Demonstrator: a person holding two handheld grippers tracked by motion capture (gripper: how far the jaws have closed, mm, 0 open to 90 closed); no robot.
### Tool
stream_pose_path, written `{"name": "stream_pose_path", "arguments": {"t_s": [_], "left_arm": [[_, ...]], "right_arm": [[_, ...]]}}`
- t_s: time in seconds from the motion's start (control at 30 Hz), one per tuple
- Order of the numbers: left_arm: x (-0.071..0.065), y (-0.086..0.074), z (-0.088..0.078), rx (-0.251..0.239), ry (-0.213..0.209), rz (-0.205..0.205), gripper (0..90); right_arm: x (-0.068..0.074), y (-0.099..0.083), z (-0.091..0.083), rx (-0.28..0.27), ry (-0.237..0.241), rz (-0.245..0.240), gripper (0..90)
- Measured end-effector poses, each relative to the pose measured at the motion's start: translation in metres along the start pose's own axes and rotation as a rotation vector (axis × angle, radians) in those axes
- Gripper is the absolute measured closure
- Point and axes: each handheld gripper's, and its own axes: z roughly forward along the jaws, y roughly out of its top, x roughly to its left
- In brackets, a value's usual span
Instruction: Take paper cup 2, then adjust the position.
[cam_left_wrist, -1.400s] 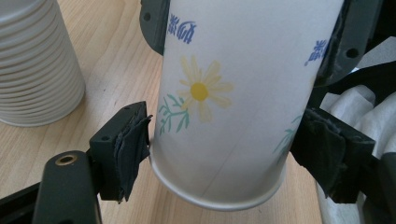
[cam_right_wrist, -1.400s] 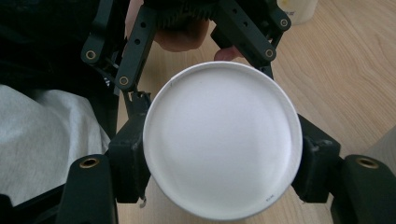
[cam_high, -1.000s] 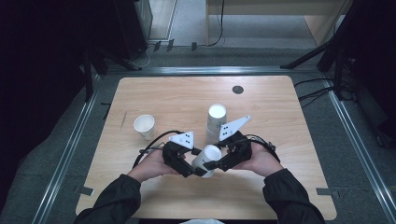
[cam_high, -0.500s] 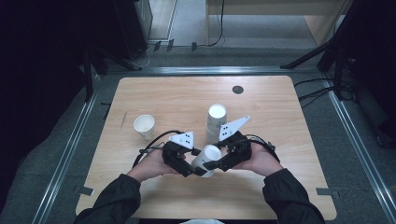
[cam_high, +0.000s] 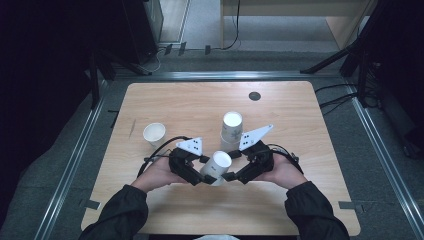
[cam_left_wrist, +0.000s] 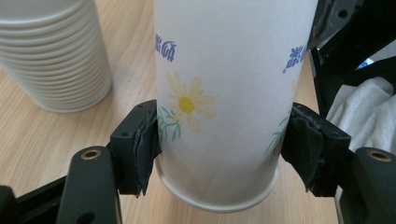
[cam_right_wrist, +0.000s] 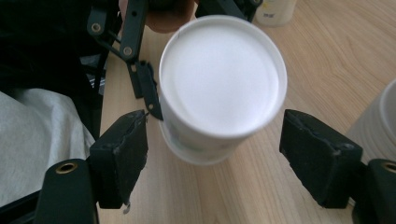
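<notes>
- Wooden table (cam_high: 310, 200): work surface; both hands come in at its near edge, grippers meeting at the middle.
- Stack of paper cups (cam_high: 232, 131), mouth down: stands just beyond the two grippers, close to the right one. Judgement: it is the supply stack, kept within easy reach.
- Flower-print paper cup (cam_left_wrist: 224, 102): upside down, base up, rim on the wood, between the two grippers. In the left gripper view its daisy print faces the camera.
- Single paper cup (cam_high: 154, 134): upright, mouth open, well apart from the left gripper, beyond it and to its outer side.
- Left gripper (cam_left_wrist: 224, 149): jaws pinch the flower-print cup low on its wall, just above the rim; both pads touch the paper and the wall shows no dent. Judgement: the low grip steadies the cup against the table.
- Right gripper (cam_right_wrist: 215, 163): jaws spread wide, one either side of the cup's base with clear gaps, touching nothing. The cup sits between and slightly beyond the tips. Judgement: it is lined up to take the cup's upper part, perhaps to pull it off a nested one; I cannot tell whether two cups are nested.
</notes>
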Motion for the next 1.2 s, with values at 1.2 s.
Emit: {"name": "stream_pose_path", "arguments": {"t_s": [1.2], "left_arm": [[0.003, 0.023, -0.024, 0.278, 0.098, 0.087, 31.4]], "right_arm": [[0.008, -0.019, 0.002, 0.002, -0.102, 0.011, 25.3]]}}
